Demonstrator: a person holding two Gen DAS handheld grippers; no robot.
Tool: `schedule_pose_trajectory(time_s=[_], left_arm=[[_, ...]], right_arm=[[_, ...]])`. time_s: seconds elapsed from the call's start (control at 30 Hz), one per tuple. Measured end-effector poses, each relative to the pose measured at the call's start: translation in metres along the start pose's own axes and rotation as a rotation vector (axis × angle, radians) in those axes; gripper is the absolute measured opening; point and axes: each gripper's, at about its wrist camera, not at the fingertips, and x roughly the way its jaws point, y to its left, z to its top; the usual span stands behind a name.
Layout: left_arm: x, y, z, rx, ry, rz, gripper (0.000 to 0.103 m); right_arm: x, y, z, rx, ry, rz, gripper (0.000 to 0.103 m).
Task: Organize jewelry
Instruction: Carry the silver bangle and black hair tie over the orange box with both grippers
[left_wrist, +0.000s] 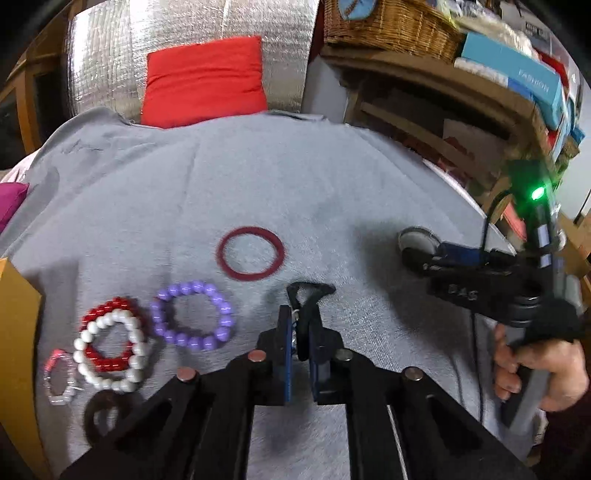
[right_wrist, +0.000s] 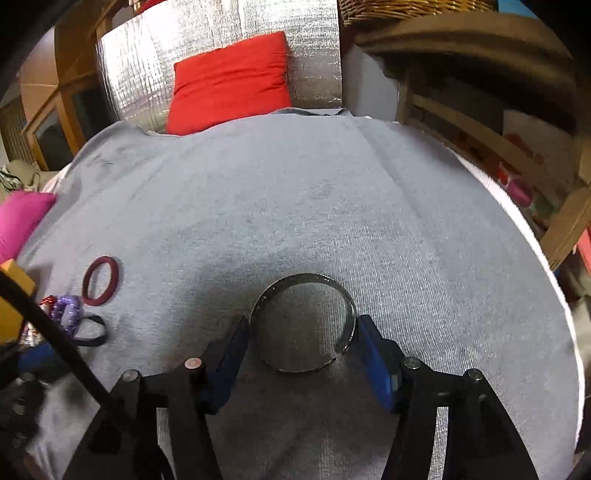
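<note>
Found the task about half done, by judgement. Counted a gathered group at the left edge of the grey cloth (left_wrist: 258, 177): a purple bead bracelet (left_wrist: 192, 315), a white bead bracelet (left_wrist: 107, 350) lying over a red bead bracelet (left_wrist: 107, 306), a small clear bracelet (left_wrist: 57, 376) and a dark ring (left_wrist: 103, 410), all close together, some touching. Took this group for the part already sorted. Noticed a dark red ring (left_wrist: 251, 254) a little apart from the group, nearer to the middle of the cloth, touched by neither tool.

Saw the left gripper (left_wrist: 299, 314) clenched on a thin black band (left_wrist: 312, 291), the loop sticking out in front of the pads, just right of the purple beads. Judged this band as not yet laid down with the others.

Saw the right gripper (right_wrist: 303, 325) well to the right, the blue pads standing against both sides of an open silver cuff (right_wrist: 306, 277). Could not tell a real squeeze from a mere touch there, nor lifted from resting on the cloth. Counted therefore three pieces as left: the black band, the silver cuff, perhaps the dark red ring.
</note>
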Motion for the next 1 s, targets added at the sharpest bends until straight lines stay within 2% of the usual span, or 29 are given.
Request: schedule_pose_trajectory(time_s=[0.1, 0.3, 0.43, 0.53, 0.67, 0.7, 0.77, 0.83, 1.0], left_arm=[[-0.021, 0.013, 0.003, -0.052, -0.030, -0.008, 0.008], [-0.082, 0.035, -0.001, -0.075, -0.133, 0.046, 0.008], [-0.135, 0.068, -0.012, -0.167, -0.170, 0.125, 0.008], [-0.177, 0.101, -0.023, -0.260, -0.218, 0.177, 0.008], [-0.221, 0.147, -0.033, -0.346, -0.283, 0.293, 0.008], [-0.227, 0.162, -0.037, -0.369, -0.287, 0.334, 0.008], [-0.228, 0.187, -0.043, -0.417, -0.274, 0.367, 0.008], [-0.222, 0.223, -0.054, -0.496, -0.246, 0.374, 0.008], [-0.189, 0.286, -0.068, -0.654, -0.144, 0.356, 0.008]], right_arm=[[-0.001, 0.003, 0.002, -0.001, -0.001, -0.012, 0.062], [-0.027, 0.011, 0.000, 0.012, -0.041, 0.035, 0.062], [-0.055, 0.035, 0.004, 0.035, -0.079, 0.153, 0.062], [-0.075, 0.067, 0.002, 0.014, -0.102, 0.259, 0.062], [-0.096, 0.120, -0.003, -0.015, -0.096, 0.398, 0.062], [-0.101, 0.137, -0.004, -0.036, -0.087, 0.430, 0.062], [-0.107, 0.169, -0.002, -0.075, -0.062, 0.479, 0.062], [-0.113, 0.207, 0.001, -0.104, -0.023, 0.534, 0.062], [-0.124, 0.296, 0.014, -0.184, 0.050, 0.630, 0.062]])
